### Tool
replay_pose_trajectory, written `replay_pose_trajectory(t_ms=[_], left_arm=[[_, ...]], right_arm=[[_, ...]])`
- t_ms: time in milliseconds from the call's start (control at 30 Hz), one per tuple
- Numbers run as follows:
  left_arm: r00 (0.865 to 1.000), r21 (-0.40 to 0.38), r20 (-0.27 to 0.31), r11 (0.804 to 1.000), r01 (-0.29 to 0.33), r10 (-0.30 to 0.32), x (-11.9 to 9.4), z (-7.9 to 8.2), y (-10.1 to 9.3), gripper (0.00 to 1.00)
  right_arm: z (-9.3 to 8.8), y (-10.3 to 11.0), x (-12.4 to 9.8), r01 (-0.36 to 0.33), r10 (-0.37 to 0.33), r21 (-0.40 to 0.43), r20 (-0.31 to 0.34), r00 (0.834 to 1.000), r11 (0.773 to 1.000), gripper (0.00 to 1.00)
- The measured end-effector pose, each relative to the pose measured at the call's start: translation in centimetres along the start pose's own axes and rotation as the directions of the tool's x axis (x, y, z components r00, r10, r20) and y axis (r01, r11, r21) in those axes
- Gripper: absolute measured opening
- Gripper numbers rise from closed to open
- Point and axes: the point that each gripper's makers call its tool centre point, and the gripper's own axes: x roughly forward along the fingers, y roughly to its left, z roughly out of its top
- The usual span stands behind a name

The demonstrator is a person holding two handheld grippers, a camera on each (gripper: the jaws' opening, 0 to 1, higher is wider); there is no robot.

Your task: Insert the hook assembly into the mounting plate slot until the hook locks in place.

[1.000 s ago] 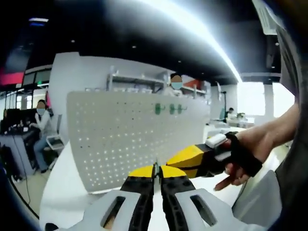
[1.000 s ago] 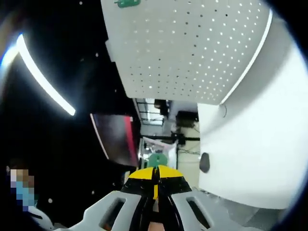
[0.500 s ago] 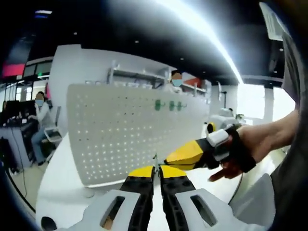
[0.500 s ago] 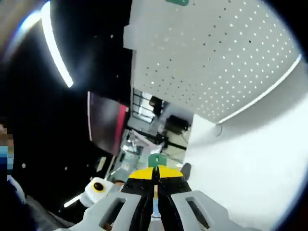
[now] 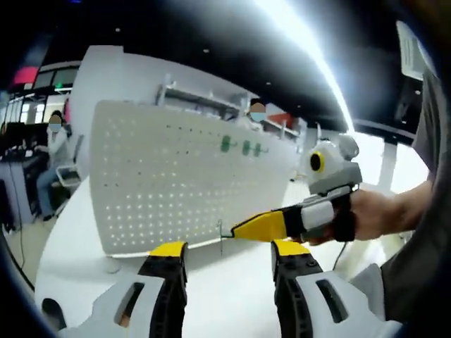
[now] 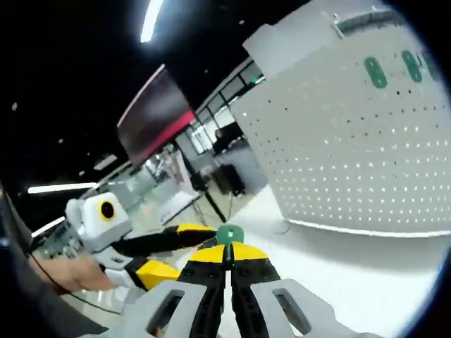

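the left gripper (image 5: 229, 257) has its fingers spread wide. the right gripper (image 6: 227, 255) pinches the green hook (image 6: 227, 234) at its fingertips, with the white pegboard (image 6: 366, 155) beyond them.

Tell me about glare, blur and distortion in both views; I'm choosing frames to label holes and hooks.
Left gripper view: a ceiling light strip blows out into a white streak, the pegboard bows from fisheye and its holes look soft. Right gripper view: the pegboard is tilted, its holes and green hooks read fairly clearly; the surroundings are dim.
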Motion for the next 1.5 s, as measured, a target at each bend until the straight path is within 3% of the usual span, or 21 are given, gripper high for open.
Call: replay_pose_trajectory(t_ms=[133,233,333,467,633,1100,1200,1500], left_arm=[[1.0,-0.012,-0.007,1.0,0.02,-0.02,0.0,-0.5,-0.8,0.65],[0.999,-0.014,-0.007,0.999,0.039,-0.039,0.1,-0.6,-1.6,0.73],[0.998,-0.016,-0.011,0.998,0.058,-0.058,0.3,-0.6,-2.3,0.8],[0.998,-0.011,-0.006,0.998,0.065,-0.065,0.3,-0.4,-2.8,0.87],[0.998,-0.017,0.011,0.998,0.061,-0.061,0.2,0.3,-3.0,0.95],[0.998,-0.022,0.037,0.998,0.059,-0.059,0.2,1.6,-3.4,1.0],[0.998,-0.026,0.031,0.998,0.056,-0.055,0.2,1.6,-3.3,1.0],[0.998,-0.029,0.021,0.998,0.056,-0.056,0.3,1.8,-3.5,1.0]], right_arm=[[0.1,-0.5,-0.4,0.041,-0.043,-0.154,-0.009,0.999,0.987,0.0],[0.3,-1.0,-0.5,0.072,-0.078,-0.264,-0.016,0.997,0.962,0.0],[0.3,-1.1,-0.6,0.076,-0.083,-0.275,-0.014,0.996,0.958,0.0],[0.6,-1.2,-0.8,0.097,-0.103,-0.347,0.001,0.995,0.933,0.0],[1.1,-1.5,-1.3,0.129,-0.12,-0.36,0.046,0.992,0.924,0.0],[4.2,-4.4,-2.8,0.262,-0.213,-0.366,0.168,0.962,0.893,0.0],[4.8,-5.4,-3.3,0.292,-0.237,-0.363,0.189,0.953,0.885,0.0],[7.5,-9.9,-5.5,0.407,-0.327,-0.32,0.275,0.904,0.856,0.0]])
